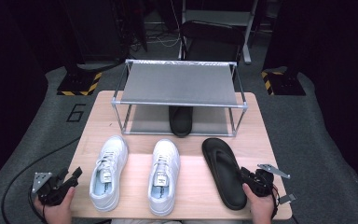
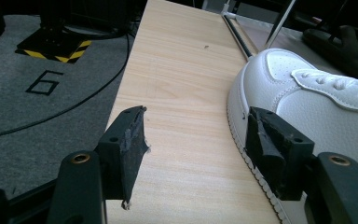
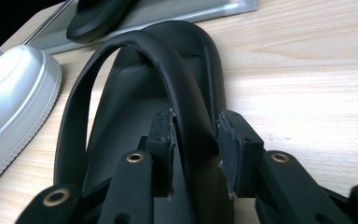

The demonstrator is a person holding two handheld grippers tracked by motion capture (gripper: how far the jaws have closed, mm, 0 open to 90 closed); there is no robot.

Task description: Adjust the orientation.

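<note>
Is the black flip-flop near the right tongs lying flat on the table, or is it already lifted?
Flat, it seems: the black flip-flop rests sole-down on the table. The right tongs are shut on its strap.

Matt black rubbery flip-flop (image 3: 135,93); smooth white leather-look sneaker (image 2: 317,102); pale wood-grain table (image 2: 186,84).

A black numeral "6" (image 1: 76,113) is marked on the grey floor mat (image 1: 32,126) to the left of the worktop; it also reads clearly in the left gripper view. The tongue labels (image 1: 106,176) of the white sneakers carry print too small to read.
</note>
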